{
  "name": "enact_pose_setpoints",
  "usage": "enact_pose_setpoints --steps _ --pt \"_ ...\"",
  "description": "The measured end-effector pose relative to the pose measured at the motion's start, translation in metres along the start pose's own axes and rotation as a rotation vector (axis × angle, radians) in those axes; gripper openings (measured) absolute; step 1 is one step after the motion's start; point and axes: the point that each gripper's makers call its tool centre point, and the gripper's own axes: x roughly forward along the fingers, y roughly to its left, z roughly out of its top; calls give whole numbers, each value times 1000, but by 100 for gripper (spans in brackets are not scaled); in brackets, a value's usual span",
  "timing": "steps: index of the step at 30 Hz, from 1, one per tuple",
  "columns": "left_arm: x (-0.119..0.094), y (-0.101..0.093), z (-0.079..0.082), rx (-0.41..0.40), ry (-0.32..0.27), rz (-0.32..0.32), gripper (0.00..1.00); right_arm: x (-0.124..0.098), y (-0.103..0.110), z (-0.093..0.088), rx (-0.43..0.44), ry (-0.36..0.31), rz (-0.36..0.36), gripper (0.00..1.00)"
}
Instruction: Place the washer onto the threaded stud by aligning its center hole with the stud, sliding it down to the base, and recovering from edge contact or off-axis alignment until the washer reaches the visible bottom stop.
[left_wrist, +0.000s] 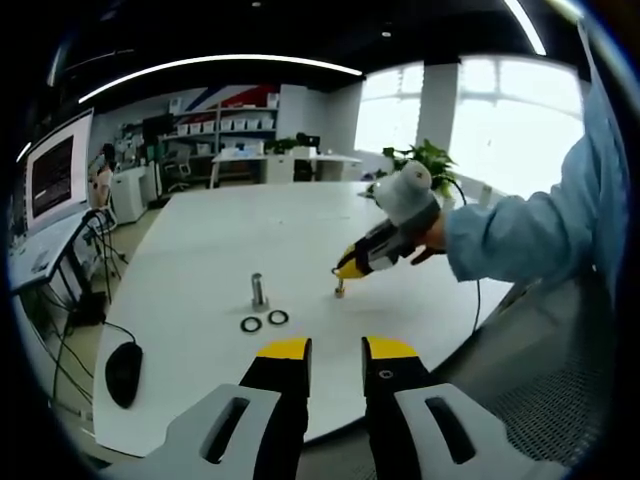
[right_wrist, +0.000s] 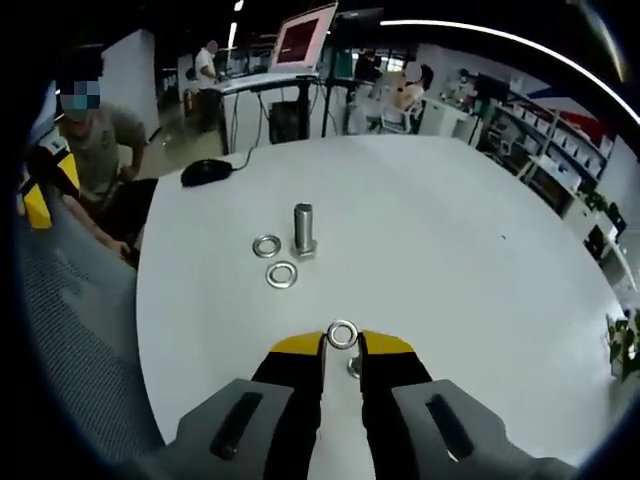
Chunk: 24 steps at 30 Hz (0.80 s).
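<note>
the white table (right_wrist: 480, 250) lies bare on most sides of the upright stud (right_wrist: 303, 232). two loose washers (right_wrist: 274, 260) lie flat just beside its base, on the side toward the right gripper (right_wrist: 343, 345), which holds a third washer (right_wrist: 342, 334) well apart from the stud. a black mouse (right_wrist: 207, 172) sits at the far table edge.

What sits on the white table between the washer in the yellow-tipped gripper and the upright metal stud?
Two loose metal washers lie just before the stud; otherwise the table is bare, per the right gripper view.
</note>
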Motion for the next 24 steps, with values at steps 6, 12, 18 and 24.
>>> enact_pose_setpoints --steps 6,12,18,24 --pt "0 0 0 0 0 1 18 -3 -7 0 -12 5 -20 14" --pt "0 0 0 1 0 1 17 -2 -12 -8 6 25 -27 14" --pt "0 0 0 1 1 1 17 2 -15 -16 16 51 -27 14" --pt "0 0 0 0 2 2 17 6 -17 -22 37 66 -24 14"
